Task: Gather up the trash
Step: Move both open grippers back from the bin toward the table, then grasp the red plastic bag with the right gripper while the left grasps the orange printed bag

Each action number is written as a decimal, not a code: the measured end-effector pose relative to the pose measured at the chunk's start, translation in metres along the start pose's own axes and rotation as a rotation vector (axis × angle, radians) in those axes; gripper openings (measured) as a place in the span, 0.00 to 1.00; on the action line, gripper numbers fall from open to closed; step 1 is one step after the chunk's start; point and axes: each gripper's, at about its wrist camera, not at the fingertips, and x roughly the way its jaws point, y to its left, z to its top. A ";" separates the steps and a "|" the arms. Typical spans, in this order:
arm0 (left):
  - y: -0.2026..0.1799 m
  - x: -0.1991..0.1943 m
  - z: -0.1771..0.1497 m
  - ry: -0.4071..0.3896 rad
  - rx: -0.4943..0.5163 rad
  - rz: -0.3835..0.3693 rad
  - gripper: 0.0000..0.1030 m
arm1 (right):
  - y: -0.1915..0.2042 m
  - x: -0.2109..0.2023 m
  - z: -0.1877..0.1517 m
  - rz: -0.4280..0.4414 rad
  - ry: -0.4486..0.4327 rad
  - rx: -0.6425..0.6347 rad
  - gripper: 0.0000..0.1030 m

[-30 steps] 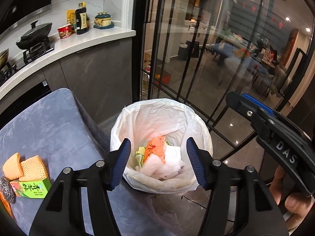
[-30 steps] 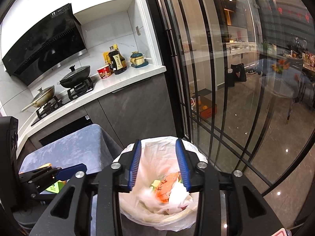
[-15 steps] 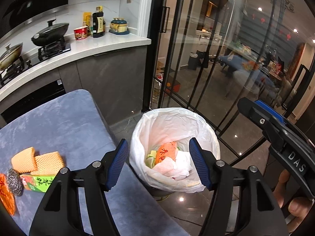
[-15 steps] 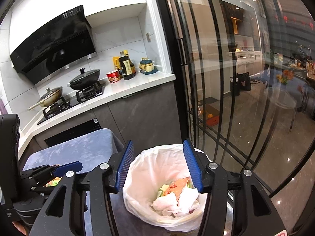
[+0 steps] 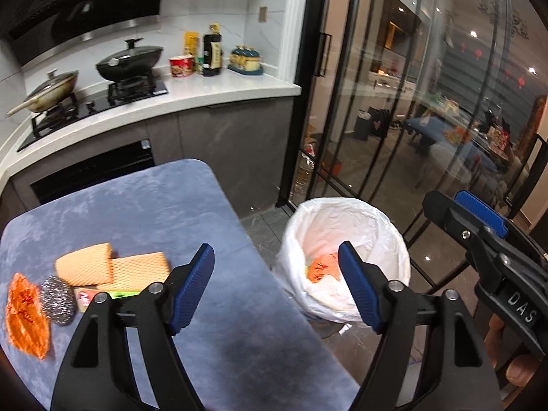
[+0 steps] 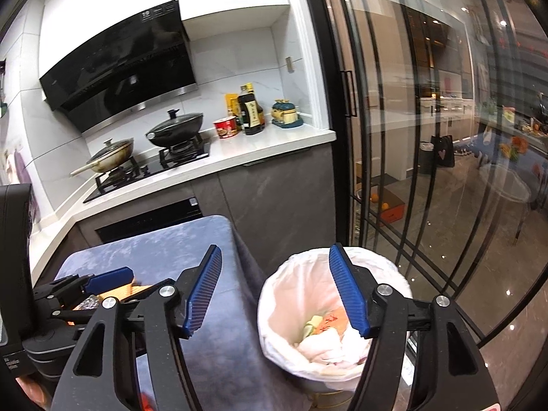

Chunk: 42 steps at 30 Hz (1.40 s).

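Kitchen at night: a grey-blue cloth-covered table (image 5: 164, 212) beside a white-lined trash bin (image 5: 346, 219).

The left gripper (image 5: 275, 284) and right gripper (image 6: 275, 293) both hang empty, jaws opening wide. The orange wrapper (image 5: 25, 315) lies on the table, far left of and just below the left claw, touching a steel scourer (image 5: 58, 299). It looks light, crinkly and slippery; pinching a raised crumpled edge should work best. The bin sits just right of both claws.
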 end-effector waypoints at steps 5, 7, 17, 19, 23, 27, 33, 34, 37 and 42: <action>0.025 -0.016 -0.006 -0.009 -0.029 0.038 0.69 | 0.028 -0.004 -0.004 0.041 0.005 -0.020 0.68; 0.037 -0.021 -0.010 -0.010 -0.045 0.055 0.69 | 0.039 -0.005 -0.006 0.054 0.011 -0.034 0.69; 0.091 -0.047 -0.029 -0.009 -0.133 0.132 0.70 | 0.094 -0.009 -0.025 0.129 0.048 -0.086 0.69; 0.103 -0.051 -0.035 -0.006 -0.152 0.147 0.70 | 0.102 -0.010 -0.029 0.144 0.061 -0.091 0.69; 0.128 -0.061 -0.048 -0.009 -0.197 0.192 0.77 | 0.119 -0.009 -0.039 0.169 0.088 -0.105 0.69; 0.156 -0.069 -0.066 0.007 -0.237 0.252 0.78 | 0.133 -0.004 -0.056 0.194 0.135 -0.118 0.69; 0.196 -0.086 -0.092 0.009 -0.308 0.328 0.83 | 0.151 0.006 -0.085 0.216 0.214 -0.127 0.69; 0.202 -0.088 -0.096 0.009 -0.318 0.337 0.83 | 0.153 0.008 -0.090 0.220 0.228 -0.127 0.69; 0.220 -0.095 -0.107 0.011 -0.345 0.379 0.83 | 0.161 0.014 -0.108 0.227 0.274 -0.132 0.69; 0.240 -0.105 -0.126 0.017 -0.360 0.437 0.87 | 0.175 0.021 -0.136 0.236 0.336 -0.145 0.69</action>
